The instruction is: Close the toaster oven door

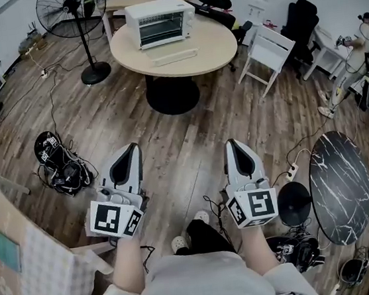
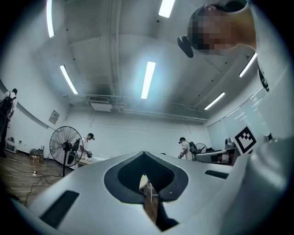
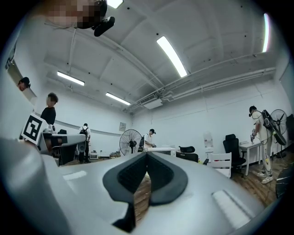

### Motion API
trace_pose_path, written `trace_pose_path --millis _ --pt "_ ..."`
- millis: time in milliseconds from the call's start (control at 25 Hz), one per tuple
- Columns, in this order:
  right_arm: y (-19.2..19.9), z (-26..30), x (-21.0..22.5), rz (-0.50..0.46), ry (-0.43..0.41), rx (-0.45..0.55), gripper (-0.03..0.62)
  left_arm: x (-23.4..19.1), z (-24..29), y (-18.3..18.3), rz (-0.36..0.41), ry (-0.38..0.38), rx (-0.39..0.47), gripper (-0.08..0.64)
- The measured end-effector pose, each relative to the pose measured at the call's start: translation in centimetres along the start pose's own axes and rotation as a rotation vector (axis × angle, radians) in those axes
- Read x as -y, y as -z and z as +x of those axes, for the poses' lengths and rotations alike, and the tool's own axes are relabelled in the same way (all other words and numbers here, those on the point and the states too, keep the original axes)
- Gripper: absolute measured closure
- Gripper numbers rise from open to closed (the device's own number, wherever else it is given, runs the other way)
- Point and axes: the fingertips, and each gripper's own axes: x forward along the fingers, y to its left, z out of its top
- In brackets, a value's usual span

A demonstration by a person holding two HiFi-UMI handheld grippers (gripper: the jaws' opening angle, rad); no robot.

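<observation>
A white toaster oven [image 1: 159, 22] stands on the far side of a round beige table [image 1: 215, 46]. Its door [image 1: 172, 57] hangs open, lying flat in front of it on the tabletop. Both grippers are held low near the person's body, well short of the table, and point toward it. The left gripper [image 1: 131, 147] is shut with nothing in it, and the right gripper [image 1: 229, 143] is shut and empty too. In the left gripper view the jaw tips [image 2: 144, 153] meet; in the right gripper view the tips [image 3: 147, 153] also meet. Neither gripper view shows the oven.
A standing fan [image 1: 75, 16] is left of the table and a white folding chair [image 1: 267, 50] is on its right. A black marble side table [image 1: 340, 184] stands at the right. Cables and gear [image 1: 60, 167] lie on the wood floor at the left. A cardboard panel [image 1: 25, 263] leans at the lower left.
</observation>
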Motion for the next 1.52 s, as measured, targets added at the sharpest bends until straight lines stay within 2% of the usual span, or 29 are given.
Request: trace_pose_path --millis 360,760,960,1320,1520 --pt "0.9 8.8 3.3 0.005 -0.022 0.015 0.581 -4.3 7.4 1.2 0.017 -0.021 0.019 0.561" --pt "-1.0 22.7 9.1 -0.011 -0.091 0.065 0.581 -9.3 20.3 0.2 0.061 -0.059 0.080 0.560" --pt "-0.4 27.9 12.7 -0.012 -0.099 0.071 0.581 -10.8 26.0 1.3 0.063 -0.065 0.100 0.560" --pt "1.7 34.5 15.2 0.013 -0.130 0.051 0.581 -14.3 31.1 4.1 0.065 -0.112 0.057 0.561" --pt "2.7 37.9 15.9 0.020 -0.130 0.047 0.581 -16.4 34.2 5.1 0.068 -0.105 0.052 0.560"
